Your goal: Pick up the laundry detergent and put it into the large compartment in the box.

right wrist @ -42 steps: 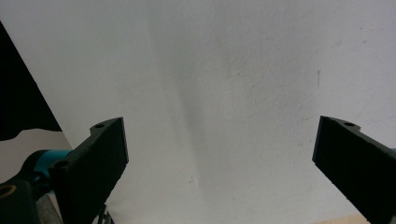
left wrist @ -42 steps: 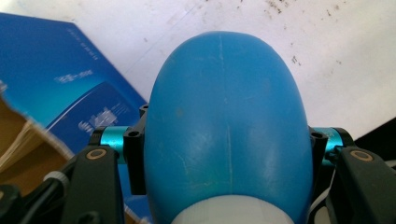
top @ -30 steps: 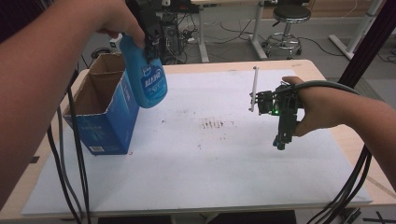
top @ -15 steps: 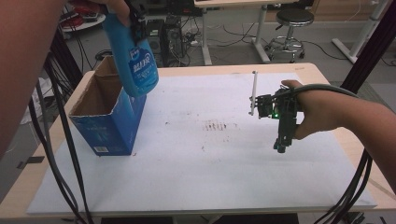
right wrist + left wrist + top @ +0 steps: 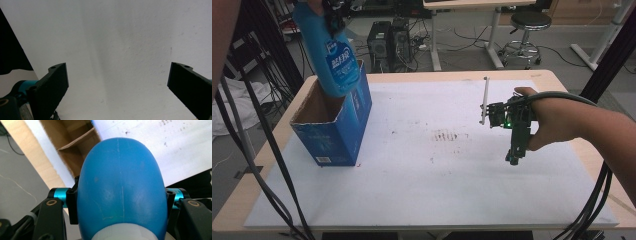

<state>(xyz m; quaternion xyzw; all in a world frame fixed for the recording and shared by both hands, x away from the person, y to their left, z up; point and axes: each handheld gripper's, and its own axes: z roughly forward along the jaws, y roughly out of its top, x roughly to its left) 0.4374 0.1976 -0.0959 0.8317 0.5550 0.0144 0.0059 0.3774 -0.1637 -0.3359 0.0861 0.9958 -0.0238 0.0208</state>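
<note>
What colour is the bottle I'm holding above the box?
Blue, with a white printed label; the bottle shows best in the high view.

The right gripper (image 5: 513,161), at the right of the high view, was a black, narrow frame with a small green light on its body, a thin white rod standing up beside it, and a grey cable arcing from its top back over the bare, sleeveless forearm. In its own view (image 5: 117,82) the two jaws rose from the lower corners as flat black plates with a finely ridged inner face, a small screw hole near each top edge and a teal barrel behind the left one. The left gripper (image 5: 121,205) showed black link arms with brass-ringed pivot screws at both lower corners, teal cylinders behind the black jaw blocks, and dark cables hung down the left edge of the high view.
</note>
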